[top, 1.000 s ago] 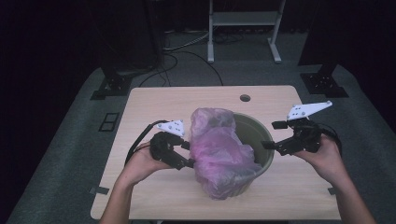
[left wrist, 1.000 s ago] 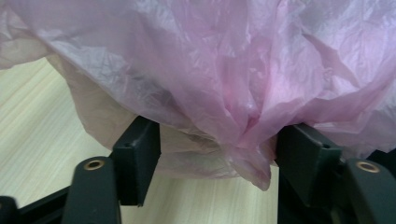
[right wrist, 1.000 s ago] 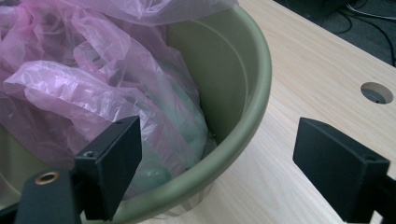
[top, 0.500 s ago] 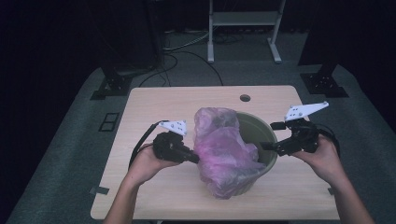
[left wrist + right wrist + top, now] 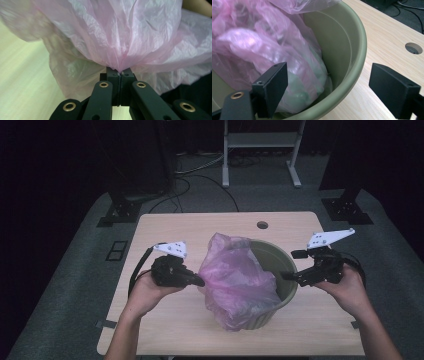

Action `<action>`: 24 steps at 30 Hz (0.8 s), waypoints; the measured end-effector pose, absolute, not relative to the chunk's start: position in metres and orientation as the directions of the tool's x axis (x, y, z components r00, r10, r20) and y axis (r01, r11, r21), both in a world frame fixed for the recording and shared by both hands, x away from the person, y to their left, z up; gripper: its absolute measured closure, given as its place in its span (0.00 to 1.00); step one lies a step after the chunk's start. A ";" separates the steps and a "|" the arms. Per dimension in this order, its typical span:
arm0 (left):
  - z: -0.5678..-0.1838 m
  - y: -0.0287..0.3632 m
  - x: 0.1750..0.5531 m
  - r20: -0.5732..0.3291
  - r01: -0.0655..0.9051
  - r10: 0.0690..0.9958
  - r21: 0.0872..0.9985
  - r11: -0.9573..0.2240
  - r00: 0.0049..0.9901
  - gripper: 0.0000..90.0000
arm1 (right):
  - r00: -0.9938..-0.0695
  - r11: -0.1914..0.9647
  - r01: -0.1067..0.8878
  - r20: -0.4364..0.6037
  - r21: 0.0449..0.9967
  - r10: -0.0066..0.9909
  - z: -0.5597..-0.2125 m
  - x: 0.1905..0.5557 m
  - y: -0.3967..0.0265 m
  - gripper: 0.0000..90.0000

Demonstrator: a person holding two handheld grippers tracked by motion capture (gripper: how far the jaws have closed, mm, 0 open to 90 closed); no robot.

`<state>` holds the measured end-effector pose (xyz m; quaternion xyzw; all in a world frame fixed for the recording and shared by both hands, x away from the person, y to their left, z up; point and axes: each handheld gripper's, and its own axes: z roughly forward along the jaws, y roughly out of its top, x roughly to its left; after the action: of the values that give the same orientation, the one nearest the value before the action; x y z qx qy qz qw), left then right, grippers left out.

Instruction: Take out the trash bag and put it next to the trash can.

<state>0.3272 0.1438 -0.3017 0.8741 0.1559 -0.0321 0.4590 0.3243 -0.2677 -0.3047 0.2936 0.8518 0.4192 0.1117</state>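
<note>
A crumpled pink plastic bag (image 5: 235,280) lines an olive-green round bin (image 5: 281,256) on the wooden table and spills over the bin's front and left rim. My left gripper (image 5: 200,282) is at the bag's left side, shut on a gathered pinch of the film. In the left gripper view the jaws (image 5: 121,72) meet, with the bag (image 5: 125,32) fanning out from between them. My right gripper (image 5: 287,276) stands open at the bin's right side. In the right gripper view its jaws (image 5: 332,80) straddle the bin's rim (image 5: 358,47), with the bag (image 5: 262,45) lying inside.
The light wooden table (image 5: 165,330) has a round cable hole (image 5: 262,225) near its far edge. Beyond it lie dark floor, cables and the feet of stands (image 5: 260,150). Bare tabletop lies left of, behind and in front of the bin.
My left gripper's jaws have closed on the bag's left edge, and the hand has risen slightly, drawing the film up. The right gripper has stayed in place at the rim.
</note>
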 end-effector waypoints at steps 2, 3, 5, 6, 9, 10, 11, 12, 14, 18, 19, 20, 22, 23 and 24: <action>-0.297 0.148 0.326 -0.182 0.292 0.256 0.813 -0.504 0.949 0.99 | -0.802 0.475 0.406 0.055 0.781 0.595 -0.304 0.324 -0.268 0.16; -0.294 0.150 0.326 -0.174 0.286 0.261 0.822 -0.493 0.950 0.99 | -0.801 0.473 0.407 0.056 0.781 0.596 -0.304 0.324 -0.268 0.16; -0.290 0.153 0.325 -0.160 0.276 0.271 0.836 -0.474 0.949 0.99 | -0.800 0.471 0.405 0.055 0.784 0.597 -0.303 0.324 -0.269 0.16; -0.288 0.155 0.325 -0.156 0.273 0.274 0.842 -0.465 0.949 0.99 | -0.799 0.469 0.407 0.058 0.784 0.598 -0.303 0.324 -0.269 0.16; -0.282 0.158 0.324 -0.147 0.267 0.290 0.861 -0.433 0.946 0.99 | -0.799 0.468 0.405 0.056 0.785 0.598 -0.302 0.324 -0.269 0.16; -0.280 0.159 0.325 -0.143 0.262 0.291 0.865 -0.428 0.946 0.99 | -0.800 0.468 0.403 0.054 0.786 0.597 -0.302 0.324 -0.269 0.16; -0.279 0.160 0.325 -0.139 0.259 0.294 0.868 -0.424 0.946 0.99 | -0.800 0.468 0.403 0.054 0.786 0.597 -0.302 0.323 -0.270 0.16; -0.277 0.161 0.325 -0.140 0.261 0.298 0.872 -0.414 0.944 0.99 | -0.800 0.467 0.403 0.055 0.787 0.598 -0.302 0.323 -0.270 0.16; -0.274 0.163 0.326 -0.137 0.256 0.304 0.883 -0.394 0.943 0.99 | -0.800 0.465 0.401 0.055 0.789 0.598 -0.301 0.323 -0.270 0.16; -0.265 0.165 0.327 -0.132 0.245 0.307 0.898 -0.366 0.942 0.99 | -0.797 0.459 0.402 0.057 0.792 0.601 -0.300 0.323 -0.272 0.16; -0.263 0.165 0.328 -0.127 0.241 0.311 0.901 -0.360 0.942 0.99 | -0.797 0.458 0.401 0.055 0.793 0.602 -0.299 0.322 -0.272 0.16; -0.261 0.165 0.328 -0.129 0.241 0.313 0.905 -0.352 0.941 0.99 | -0.796 0.457 0.402 0.056 0.793 0.602 -0.299 0.322 -0.272 0.16; -0.257 0.165 0.328 -0.119 0.231 0.318 0.911 -0.343 0.941 0.99 | -0.796 0.457 0.402 0.056 0.794 0.602 -0.299 0.322 -0.273 0.16; -0.255 0.165 0.328 -0.117 0.227 0.318 0.914 -0.336 0.941 0.99 | -0.796 0.456 0.400 0.056 0.795 0.602 -0.298 0.322 -0.273 0.16; -0.253 0.165 0.328 -0.116 0.225 0.319 0.917 -0.330 0.941 0.99 | -0.796 0.454 0.399 0.055 0.797 0.603 -0.298 0.322 -0.274 0.16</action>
<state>0.3281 0.1653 -0.2528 0.8145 0.1669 0.0426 0.5540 0.3222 -0.2735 -0.2977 0.2967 0.8443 0.4301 0.1185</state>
